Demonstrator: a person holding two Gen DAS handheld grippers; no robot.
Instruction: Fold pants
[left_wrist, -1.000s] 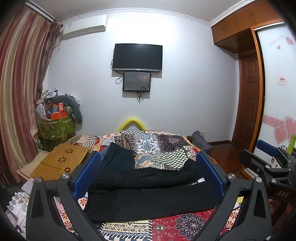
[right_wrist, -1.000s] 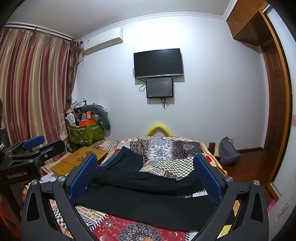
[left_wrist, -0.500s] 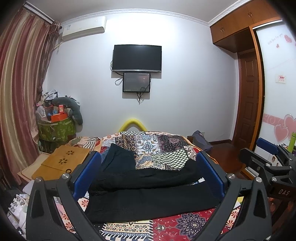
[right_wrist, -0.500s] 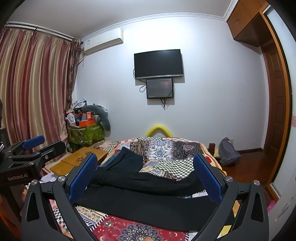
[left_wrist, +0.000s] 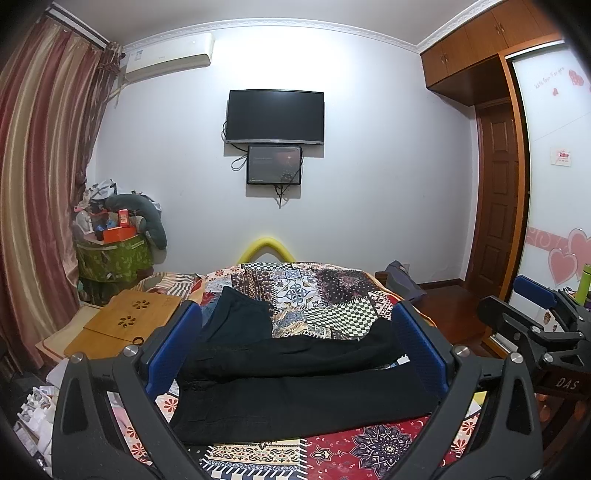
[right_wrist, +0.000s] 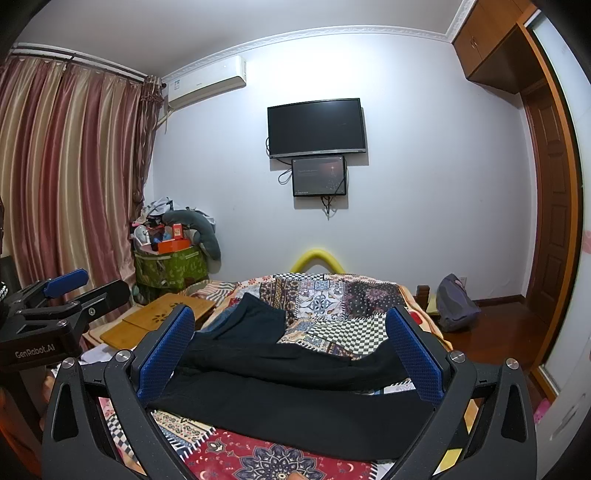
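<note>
Your left gripper (left_wrist: 295, 343) is held above the near edge of the bed (left_wrist: 314, 291), its two blue-padded fingers (left_wrist: 173, 347) spread wide with nothing between them. Your right gripper (right_wrist: 290, 354) is held the same way, jaws wide and empty; in the left wrist view it shows at the far right edge of the frame, beside the left gripper and apart from it.

The black pants (left_wrist: 295, 387) lie across the patchwork bedspread (left_wrist: 321, 295), stretched from left to right. One leg lies flat along the near side; the other runs just behind it, overlapping it toward the left end. A darker cloth (left_wrist: 236, 321) rises behind the pants at the left, toward the far side of the bed; whether it belongs to the pants cannot be told. Neither gripper touches the fabric.

A wooden lap desk (left_wrist: 125, 325) lies left of the bed, and a television (left_wrist: 275, 116) hangs on the far wall.
</note>
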